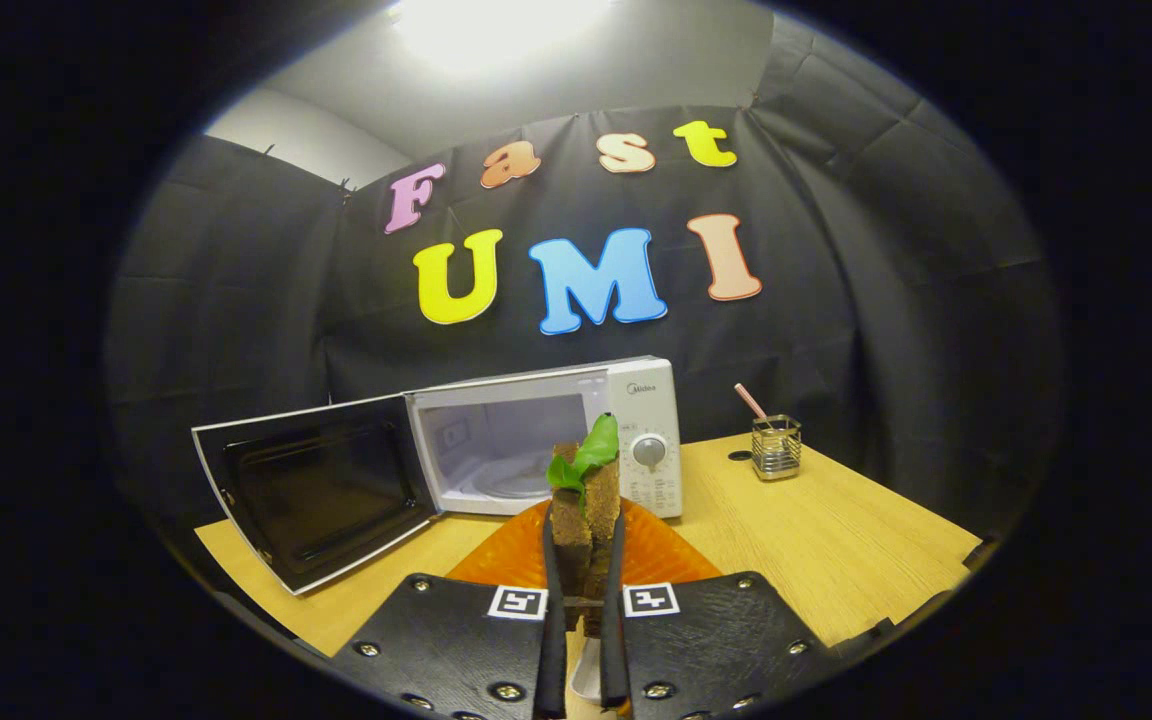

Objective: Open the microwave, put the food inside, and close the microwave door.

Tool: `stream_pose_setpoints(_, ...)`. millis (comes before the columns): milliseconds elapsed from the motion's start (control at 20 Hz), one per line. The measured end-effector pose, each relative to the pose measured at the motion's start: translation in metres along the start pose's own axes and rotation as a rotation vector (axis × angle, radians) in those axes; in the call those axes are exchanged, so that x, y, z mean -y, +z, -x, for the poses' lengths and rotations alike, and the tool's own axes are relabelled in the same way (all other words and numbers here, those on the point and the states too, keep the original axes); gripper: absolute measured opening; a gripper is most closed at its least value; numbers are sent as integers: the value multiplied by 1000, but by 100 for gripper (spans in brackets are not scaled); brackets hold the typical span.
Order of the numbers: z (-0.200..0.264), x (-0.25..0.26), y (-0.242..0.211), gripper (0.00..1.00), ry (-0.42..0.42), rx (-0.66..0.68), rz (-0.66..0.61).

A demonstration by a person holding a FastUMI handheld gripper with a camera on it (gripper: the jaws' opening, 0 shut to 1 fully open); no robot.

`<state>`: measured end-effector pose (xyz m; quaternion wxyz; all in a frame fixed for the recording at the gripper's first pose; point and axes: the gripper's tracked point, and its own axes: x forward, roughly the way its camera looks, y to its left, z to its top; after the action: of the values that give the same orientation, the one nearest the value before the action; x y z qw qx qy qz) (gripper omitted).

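Hand-held gripper: fingers drawn close together, both pressing on a brown sandwich with a green lettuce leaf protruding from its top. The sandwich stands upright between the fingers, raised above an orange plate that rests on the wooden desk. Microwave: white, positioned beyond the plate on the desk, its door swung fully open to the left, cavity and turntable exposed. A clear glass holder containing a pink straw stands to the right of the microwave, well apart from it.
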<state>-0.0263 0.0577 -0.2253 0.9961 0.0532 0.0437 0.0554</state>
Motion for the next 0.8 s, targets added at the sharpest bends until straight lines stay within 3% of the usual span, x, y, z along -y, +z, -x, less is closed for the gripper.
stream_pose_setpoints(300, -49, -23, 6, 13, 97, -19, -192)
stream_pose_setpoints(550, -93, -39, -12, 13, 126, -76, -475)
stream_pose_setpoints(800, -134, -44, -22, 13, 72, -53, -708)
